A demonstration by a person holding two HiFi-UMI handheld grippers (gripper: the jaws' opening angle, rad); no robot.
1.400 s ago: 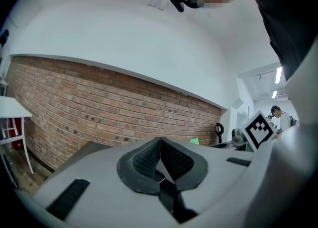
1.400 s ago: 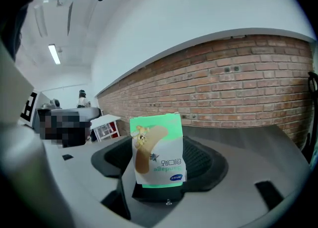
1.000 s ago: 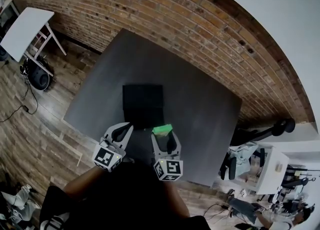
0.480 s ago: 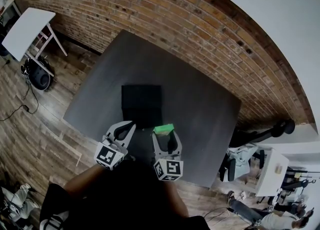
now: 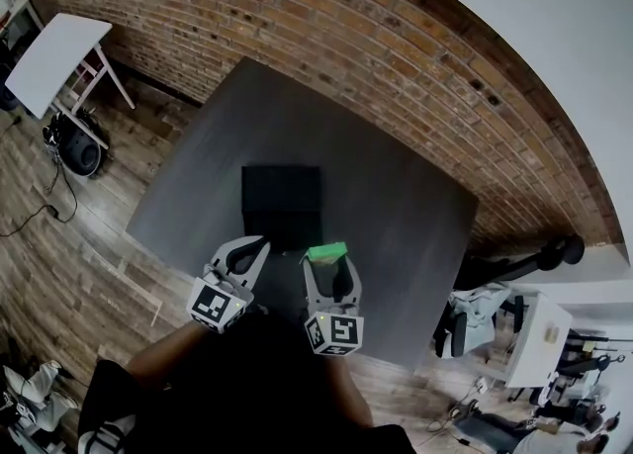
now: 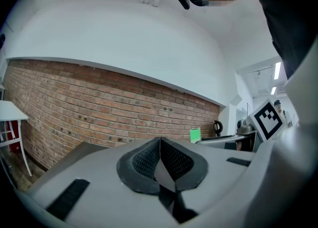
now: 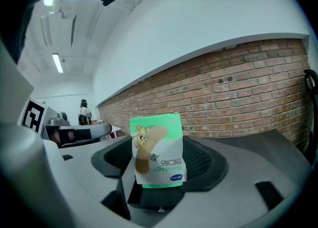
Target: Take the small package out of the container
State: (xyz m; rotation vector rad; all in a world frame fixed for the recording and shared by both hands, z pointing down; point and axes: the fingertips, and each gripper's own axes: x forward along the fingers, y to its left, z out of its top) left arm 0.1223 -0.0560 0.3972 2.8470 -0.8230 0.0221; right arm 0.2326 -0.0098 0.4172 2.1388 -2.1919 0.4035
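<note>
**Inspection note: small package held in right tongs, clear of container**

The small package [image 7: 157, 150], green and white with a bandage printed on it, is gripped upright between the pads of the right tongs [image 5: 328, 266]. Its lower edge is clamped and most of it stands free above the pads. In the head view it lies just beside the near right corner of the black container [image 5: 282, 207], outside that outline. Its height above the worktop [image 5: 396, 195] cannot be judged.

The left tongs [image 6: 160, 162] are closed, with the ribbed pads pressed together and nothing between them. They are held beside the right tongs, near the container's near left corner and apart from it.

The container rests near the middle of the dark grey worktop. Its interior reads as uniformly black, so any contents cannot be made out. Nothing else is seen lying on the worktop, and nothing stands between the tongs and the container.

Surroundings were noted as follows:

- A brick wall [image 5: 346, 37] runs along the far side of the worktop.
- A white table [image 5: 49, 56] stands on the wooden floor [image 5: 59, 244] to the far left.
- A dark round object [image 5: 74, 150] with trailing cables lies next to the white table.
- Chairs and desks [image 5: 495, 314] crowd the right side (well apart from the worktop).
- A person [image 7: 83, 112] is seen standing in the distance in the right gripper view.
</note>
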